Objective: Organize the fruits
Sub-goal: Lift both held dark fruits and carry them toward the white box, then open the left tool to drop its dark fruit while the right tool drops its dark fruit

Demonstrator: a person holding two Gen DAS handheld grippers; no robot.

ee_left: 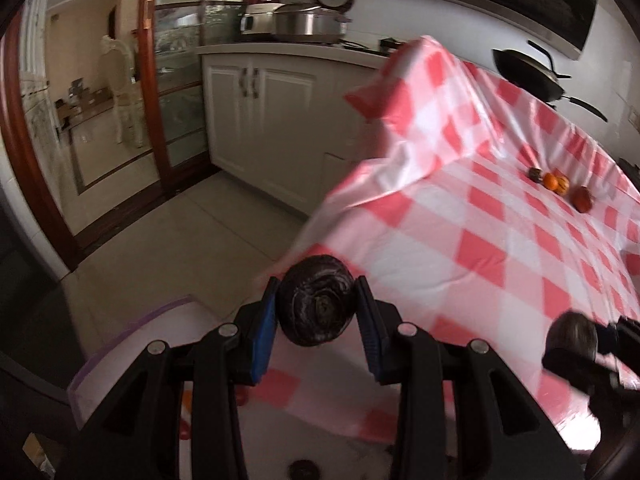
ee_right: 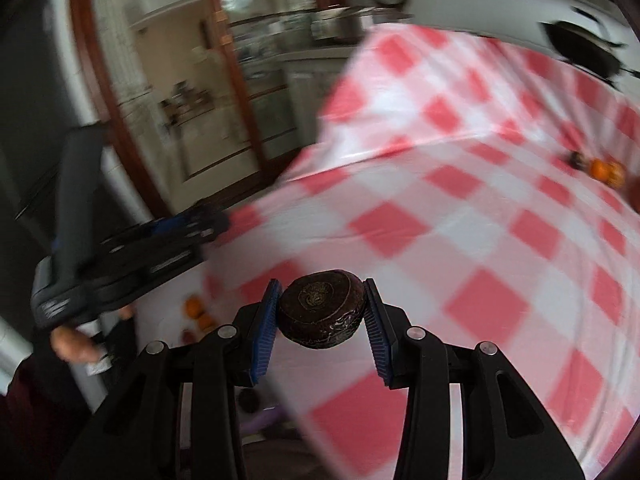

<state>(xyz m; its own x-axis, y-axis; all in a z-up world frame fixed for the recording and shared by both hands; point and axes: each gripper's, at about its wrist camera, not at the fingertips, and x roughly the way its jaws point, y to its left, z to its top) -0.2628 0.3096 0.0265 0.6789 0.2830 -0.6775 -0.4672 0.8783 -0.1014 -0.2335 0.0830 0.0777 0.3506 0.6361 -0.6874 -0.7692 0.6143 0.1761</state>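
Table (ee_left: pixel 480 240) under red-and-white check cloth; white cabinets (ee_left: pixel 256 120), tiled floor, steel pot (ee_left: pixel 308 24), black pan (ee_left: pixel 528 74) behind.

Left gripper (ee_left: pixel 316 308) clamps one dark, flattish round fruit (ee_left: pixel 316 300) with spiral-marked skin, off the table's near edge. Right gripper (ee_right: pixel 320 308) clamps a second like it (ee_right: pixel 322 308).

Far side of cloth: four small fruits in a row (ee_left: pixel 560 188) — one dark, one orange, one striped yellow, one red-orange.

I see a red-and-white checked tablecloth (ee_left: pixel 460 216) over the table. Beyond its far corner stands a white cabinet (ee_left: pixel 256 120) with a steel pot (ee_left: pixel 308 24) on top. A black pan (ee_left: pixel 528 76) sits behind the cloth's far edge.
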